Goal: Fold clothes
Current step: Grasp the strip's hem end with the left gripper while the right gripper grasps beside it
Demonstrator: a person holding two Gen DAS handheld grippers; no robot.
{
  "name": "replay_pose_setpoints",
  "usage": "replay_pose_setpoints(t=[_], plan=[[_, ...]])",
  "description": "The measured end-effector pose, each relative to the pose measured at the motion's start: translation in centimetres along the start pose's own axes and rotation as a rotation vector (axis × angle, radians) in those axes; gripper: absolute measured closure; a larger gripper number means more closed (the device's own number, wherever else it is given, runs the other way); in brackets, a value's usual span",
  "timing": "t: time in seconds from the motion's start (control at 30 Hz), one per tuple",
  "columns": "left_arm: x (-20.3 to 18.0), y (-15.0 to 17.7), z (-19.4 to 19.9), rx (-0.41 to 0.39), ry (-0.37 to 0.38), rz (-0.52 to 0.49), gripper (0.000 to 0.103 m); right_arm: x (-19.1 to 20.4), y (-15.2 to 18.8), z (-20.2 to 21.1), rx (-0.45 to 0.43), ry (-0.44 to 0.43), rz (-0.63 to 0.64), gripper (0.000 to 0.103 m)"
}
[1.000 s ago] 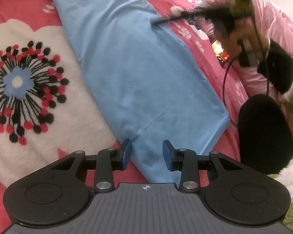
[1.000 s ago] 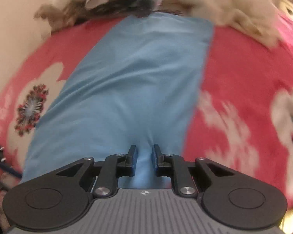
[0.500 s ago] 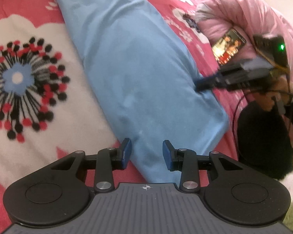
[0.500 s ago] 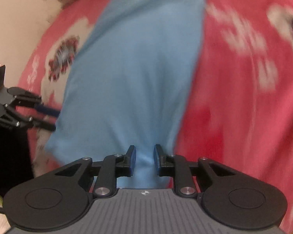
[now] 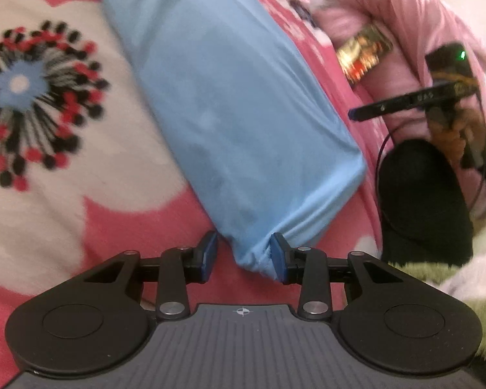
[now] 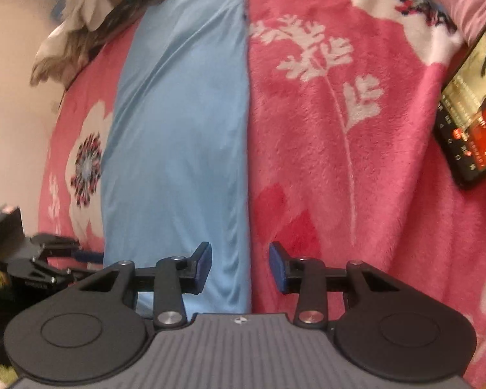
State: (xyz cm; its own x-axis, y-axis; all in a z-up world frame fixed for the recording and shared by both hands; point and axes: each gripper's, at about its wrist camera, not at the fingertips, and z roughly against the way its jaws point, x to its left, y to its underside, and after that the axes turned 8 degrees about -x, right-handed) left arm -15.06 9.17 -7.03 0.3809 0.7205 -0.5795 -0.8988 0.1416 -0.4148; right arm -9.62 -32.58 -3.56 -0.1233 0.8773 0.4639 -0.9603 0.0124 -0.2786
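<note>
Two grippers are on one garment here: a long, light blue, smooth-fabric piece of clothing [image 5: 230, 103], already folded into a narrow strip, lying on a pink fleece blanket with white flowers [image 6: 340, 136] spread over the bed. The left gripper [image 5: 241, 253] has its jaws spread around the strip's near corner, with the bunched tip sitting between them; the cloth seems to brush the right-hand pad, but nothing is pinched. The right gripper [image 6: 238, 267] has its jaws opening over the strip's right edge, cloth and blanket both in the gap, not gripped. The risk, I'd say: that fabric looks slippery and the fleece grabby, so closing on just the tip could drag the strip crooked or undo the fold. The right jaws might also catch blanket along with the edge. Only the right wrist view shows the strip's far end running up to a beige heap of other clothes [image 6: 90, 9], plus the lit phone [image 6: 473, 110] clearly. Only the left view shows the near corner and the person's pink sleeve [image 5: 401, 16].
</note>
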Motion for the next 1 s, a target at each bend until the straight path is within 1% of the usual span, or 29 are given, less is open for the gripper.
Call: replay_pose_setpoints(t=[0.13, 0.23, 0.3, 0.37, 0.4, 0.53, 0.57, 0.63, 0.67, 0.77, 0.8, 0.87, 0.9, 0.93, 1.0], plan=[[0.5, -0.3, 0.2, -0.018, -0.016, 0.033, 0.067, -0.7, -0.4, 0.1, -0.011, -0.028, -0.037, 0.061], [0.7, -0.5, 1.1, -0.037, -0.024, 0.027, 0.067, -1.0, -0.5, 0.3, -0.015, -0.041, -0.051, 0.059], [1.1, -0.5, 2.1, -0.033, 0.018, 0.036, 0.067, -1.0, -0.6, 0.4, -0.02, -0.038, -0.052, 0.056], [1.3, -0.5, 2.7, -0.035, 0.059, 0.043, 0.066, -1.0, -0.7, 0.2, -0.027, -0.036, -0.055, 0.056], [1.4, -0.6, 2.8, -0.037, 0.067, 0.048, 0.065, -1.0, -0.8, -0.1, -0.034, -0.037, -0.058, 0.056], [1.3, -1.1, 1.0, -0.027, -0.029, 0.078, 0.064, -1.0, -1.1, -1.5, -0.074, -0.036, -0.074, 0.056], [1.3, -1.2, 0.5, -0.022, -0.049, 0.082, 0.064, -1.0, -0.9, -1.8, -0.071, -0.038, -0.08, 0.056], [0.9, -1.1, -0.2, -0.02, -0.058, 0.069, 0.064, -1.2, -0.4, -2.5, -0.051, -0.044, -0.097, 0.057], [0.4, -0.9, -0.5, -0.02, -0.065, 0.045, 0.064, -1.1, 0.0, -2.7, -0.035, -0.044, -0.092, 0.058], [-1.1, -0.2, -0.9, 0.003, -0.092, -0.067, 0.064, -0.3, 1.4, -2.8, 0.042, -0.043, -0.058, 0.058], [-1.7, 0.1, -1.0, 0.022, -0.09, -0.106, 0.064, -0.2, 1.9, -2.9, 0.078, -0.049, -0.062, 0.058], [-2.4, 1.0, -1.4, 0.07, -0.068, -0.141, 0.064, -0.1, 3.0, -3.1, 0.162, -0.071, -0.086, 0.058], [-2.7, 1.2, -1.7, 0.082, -0.053, -0.154, 0.064, 0.0, 3.2, -3.0, 0.182, -0.073, -0.092, 0.058], [-2.8, 1.3, -1.7, 0.091, -0.033, -0.166, 0.064, 0.1, 3.2, -2.7, 0.183, -0.071, -0.092, 0.058], [-2.4, 1.1, -1.5, 0.102, 0.001, -0.154, 0.064, -0.1, 2.7, -2.3, 0.143, -0.075, -0.111, 0.058]])
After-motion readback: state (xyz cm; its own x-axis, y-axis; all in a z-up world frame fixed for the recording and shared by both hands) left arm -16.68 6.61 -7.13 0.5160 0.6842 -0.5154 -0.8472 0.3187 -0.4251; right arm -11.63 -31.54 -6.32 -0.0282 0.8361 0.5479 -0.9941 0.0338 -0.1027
